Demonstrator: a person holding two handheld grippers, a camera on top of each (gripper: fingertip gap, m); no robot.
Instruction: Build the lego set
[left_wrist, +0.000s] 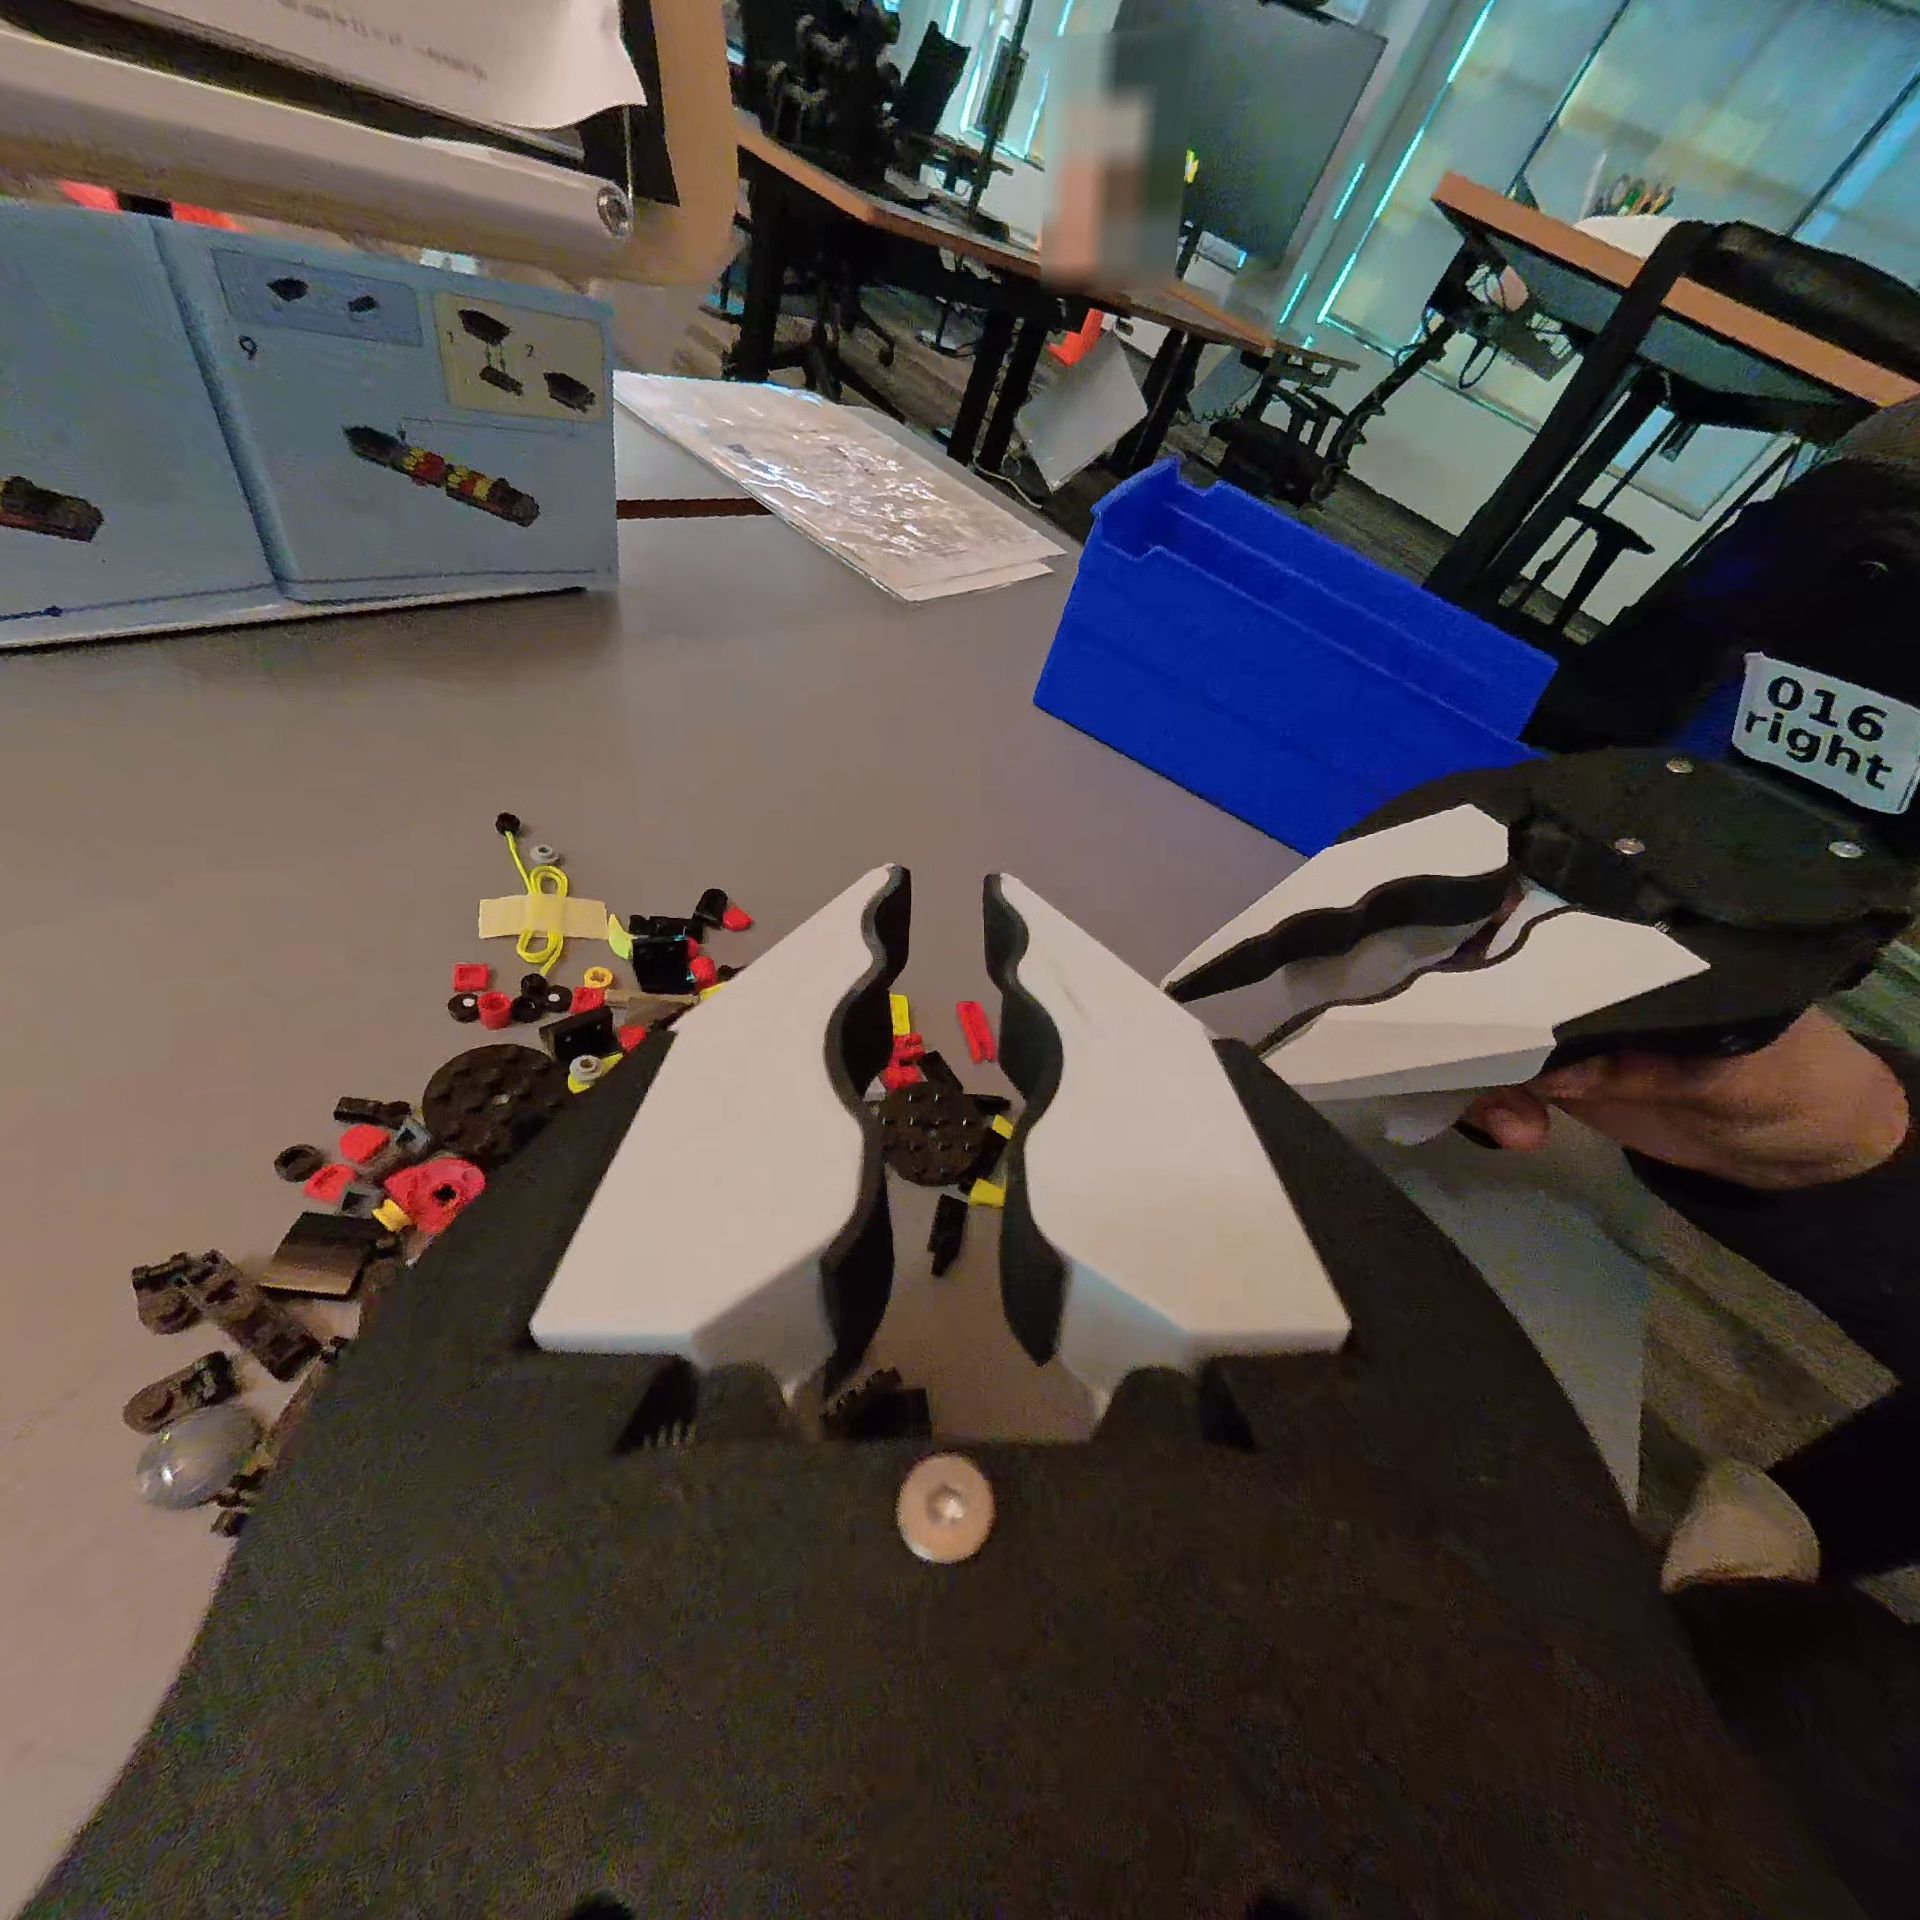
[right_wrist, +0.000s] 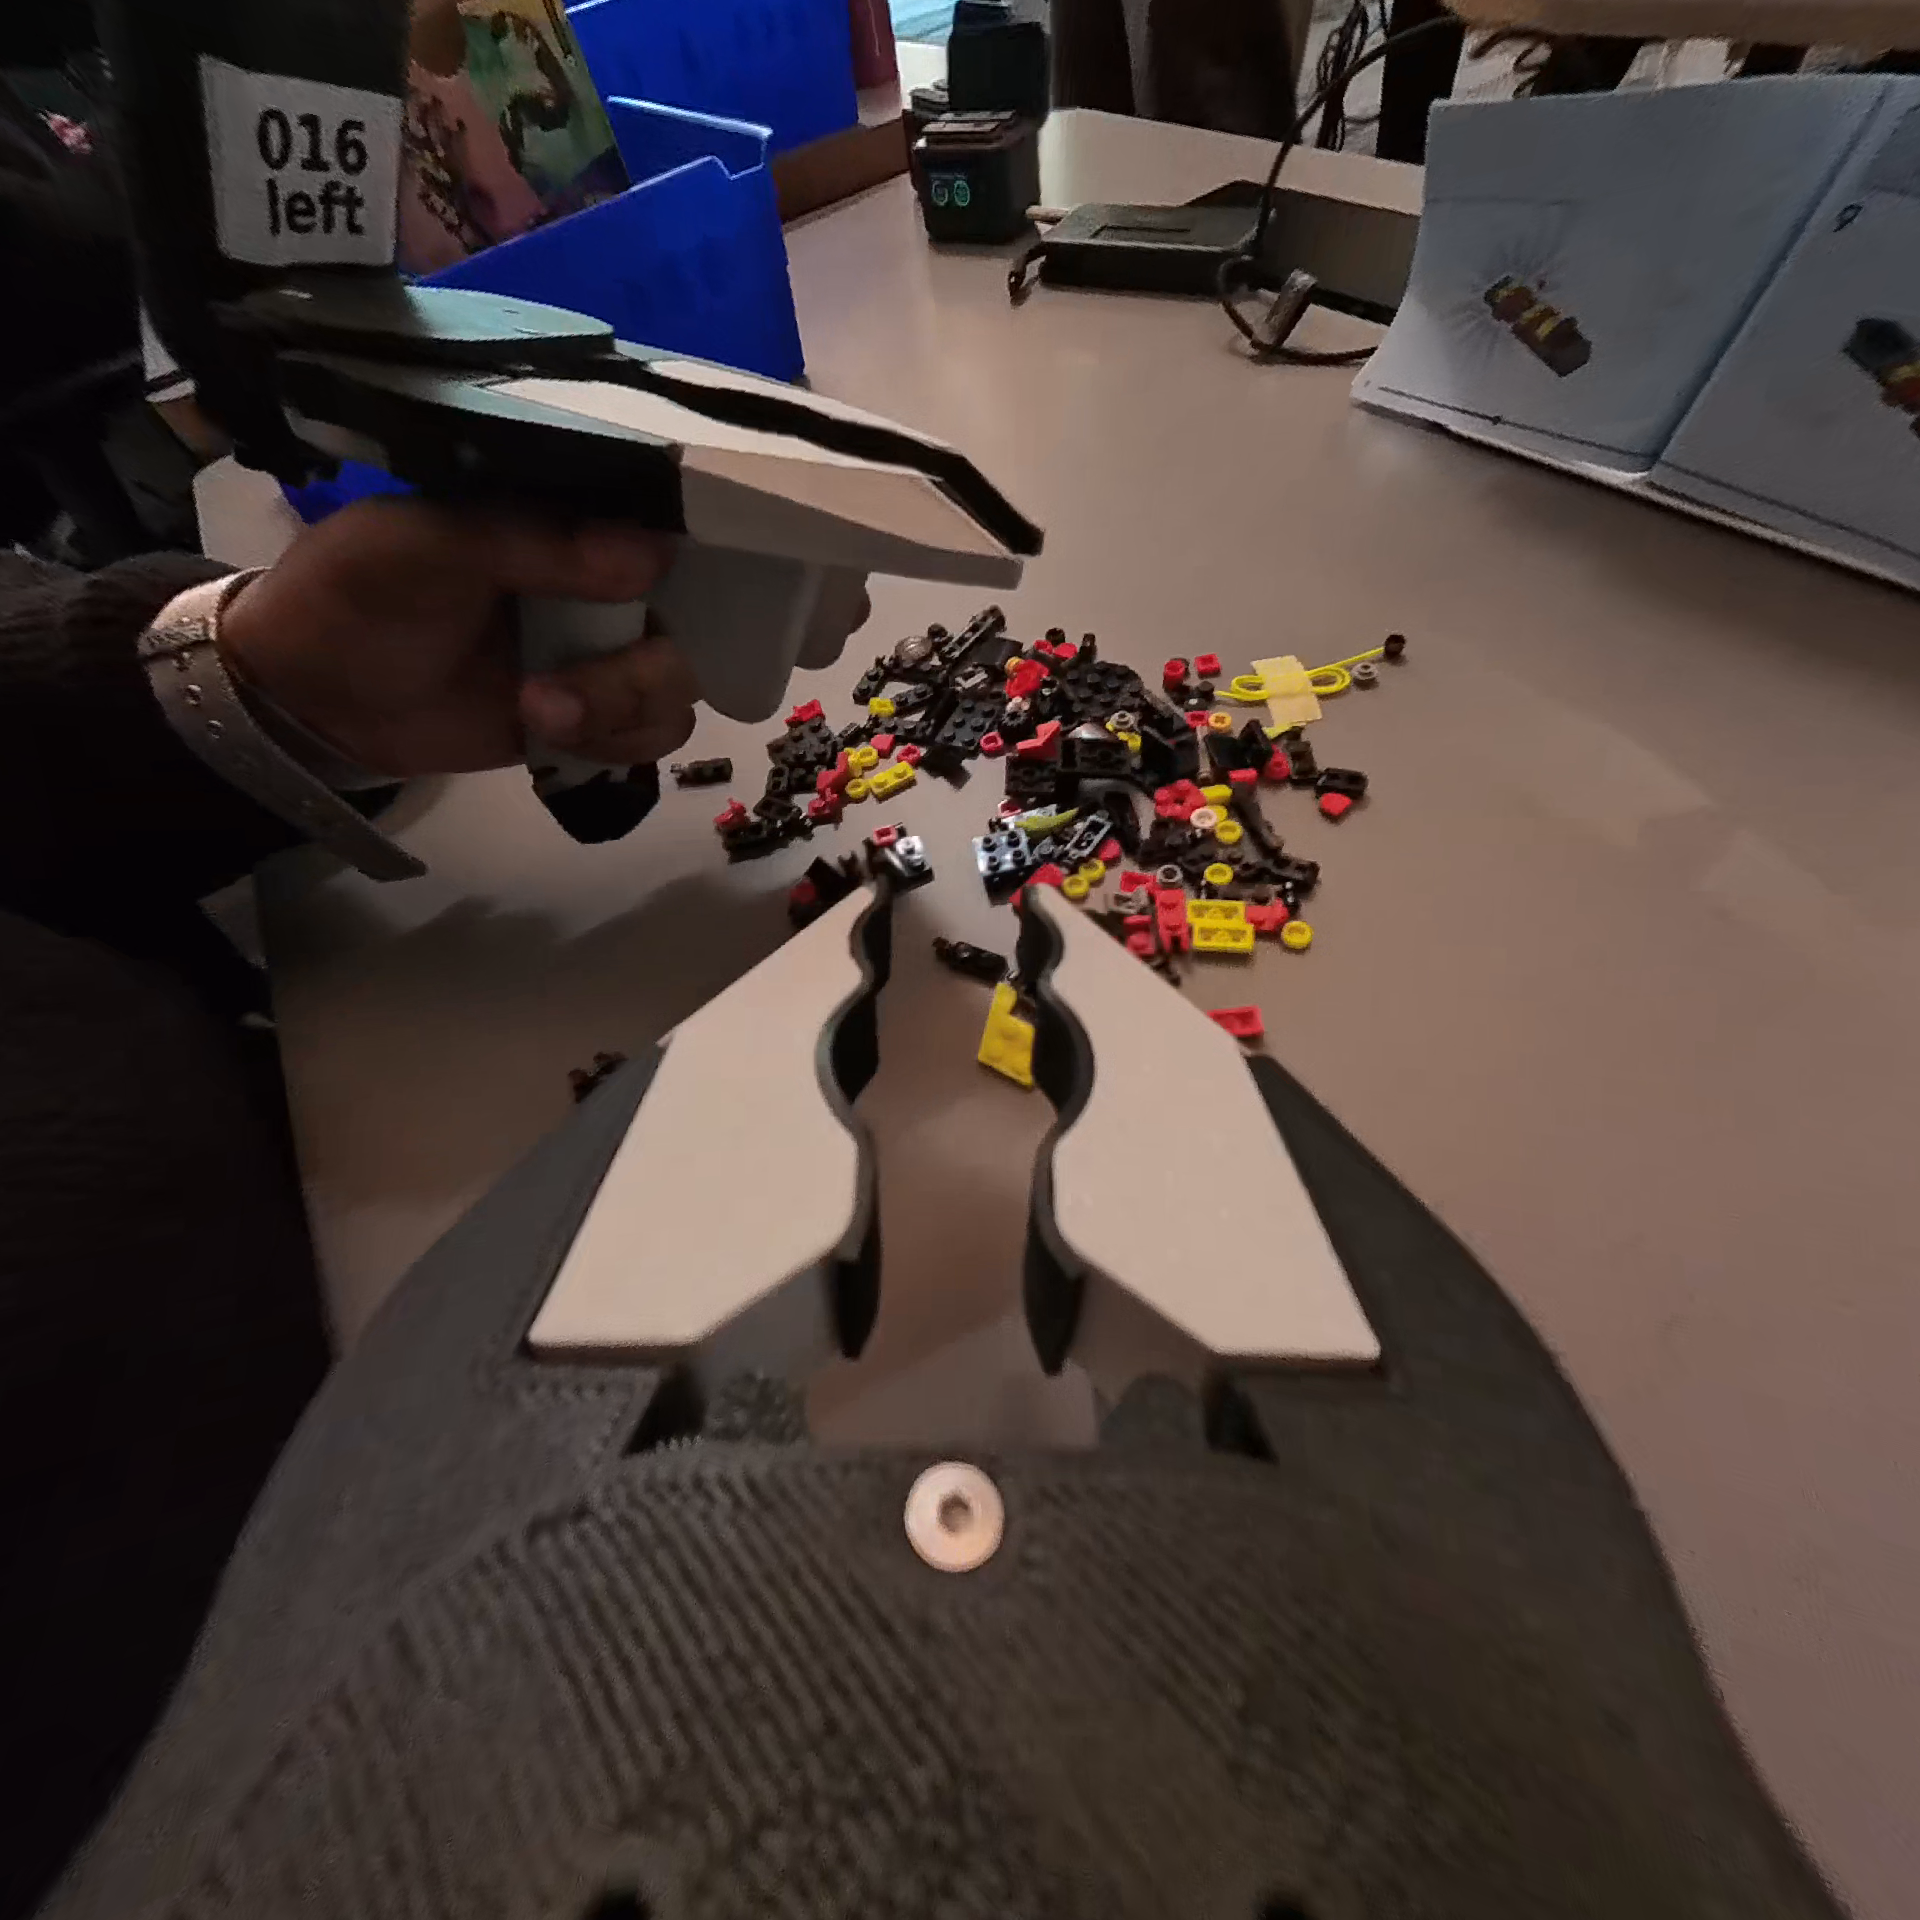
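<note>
The heap of small loose black, red and yellow plastic lego pieces (right_wrist: 1070, 790) lies spread on the grey bench (right_wrist: 1455, 1039), nothing visibly joined, so the build looks barely begun, with nearly all assembly left. The left hand-held gripper (left_wrist: 945, 883) hovers over the heap, its jaws narrowly parted and empty. The right hand-held gripper (right_wrist: 951, 904) points at the heap's near edge, likewise narrowly parted, holding nothing. A pale blue open instruction booklet (left_wrist: 312, 436) stands behind; a blue plastic bin (left_wrist: 1268, 644) sits beside. Each hand-held gripper carries a white printed tag, and the booklet shows step numerals.
</note>
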